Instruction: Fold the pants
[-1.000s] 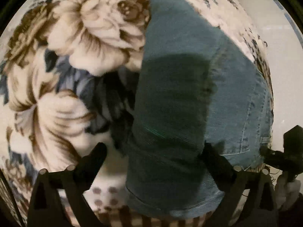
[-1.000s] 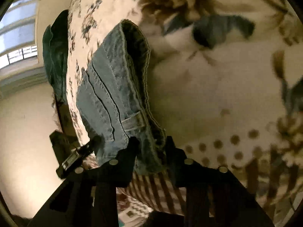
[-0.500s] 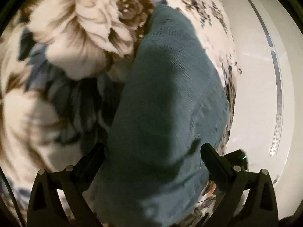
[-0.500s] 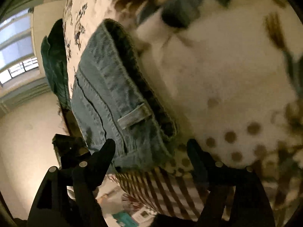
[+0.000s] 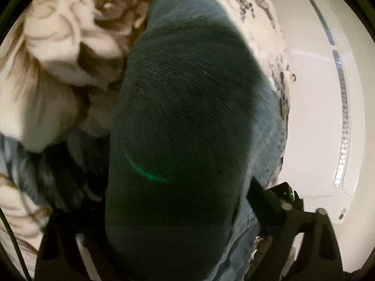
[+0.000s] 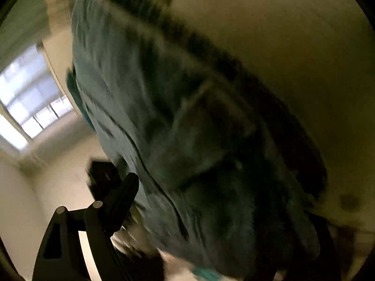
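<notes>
The folded blue denim pants (image 5: 187, 117) lie on a floral blanket (image 5: 58, 58) and fill the middle of the left wrist view. My left gripper (image 5: 164, 222) is open, its fingers (image 5: 264, 201) wide apart on either side of the pants, close over them. In the right wrist view, which is blurred, the pants' waistband end (image 6: 187, 140) fills the frame. My right gripper (image 6: 222, 210) is open around that end; its left finger (image 6: 121, 194) shows, the right one is in shadow behind cloth.
A white wall or cupboard front (image 5: 328, 93) lies past the bed edge on the right of the left wrist view. The other gripper (image 5: 283, 199) shows by the pants' right side. A window (image 6: 28, 98) is at the left of the right wrist view.
The right gripper opened and let go of the waistband, then moved in close over the pants. The left gripper stayed open and came down closer over the folded pants.
</notes>
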`<action>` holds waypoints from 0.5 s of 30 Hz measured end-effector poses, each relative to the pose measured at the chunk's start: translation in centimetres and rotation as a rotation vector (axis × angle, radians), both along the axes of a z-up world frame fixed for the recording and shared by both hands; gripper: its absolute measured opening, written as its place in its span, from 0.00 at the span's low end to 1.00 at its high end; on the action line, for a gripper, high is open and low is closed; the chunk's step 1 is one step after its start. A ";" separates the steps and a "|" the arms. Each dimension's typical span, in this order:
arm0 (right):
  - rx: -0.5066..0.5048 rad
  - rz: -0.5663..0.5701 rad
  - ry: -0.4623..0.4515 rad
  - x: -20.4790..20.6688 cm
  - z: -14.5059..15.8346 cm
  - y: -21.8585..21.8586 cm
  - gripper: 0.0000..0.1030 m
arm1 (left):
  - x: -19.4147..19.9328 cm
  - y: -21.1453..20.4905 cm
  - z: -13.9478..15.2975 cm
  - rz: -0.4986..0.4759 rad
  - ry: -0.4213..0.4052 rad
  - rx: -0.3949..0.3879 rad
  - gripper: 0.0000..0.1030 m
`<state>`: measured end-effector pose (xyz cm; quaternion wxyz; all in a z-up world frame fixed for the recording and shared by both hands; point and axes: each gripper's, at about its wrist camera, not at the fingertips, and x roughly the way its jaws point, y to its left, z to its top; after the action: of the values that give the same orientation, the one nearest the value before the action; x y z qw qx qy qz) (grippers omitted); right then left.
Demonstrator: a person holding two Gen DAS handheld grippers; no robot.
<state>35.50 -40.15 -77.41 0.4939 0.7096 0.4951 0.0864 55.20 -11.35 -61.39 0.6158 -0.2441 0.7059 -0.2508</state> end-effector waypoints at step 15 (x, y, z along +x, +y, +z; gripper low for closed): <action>-0.312 -0.033 -0.098 2.9 8.4 6.2 0.35 | 1.9 -0.5 6.2 -0.113 -0.140 -0.062 0.41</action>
<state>38.45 -33.95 -69.04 0.6229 0.6273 0.4661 0.0349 57.10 -11.82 -55.15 0.6408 -0.2049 0.6654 -0.3234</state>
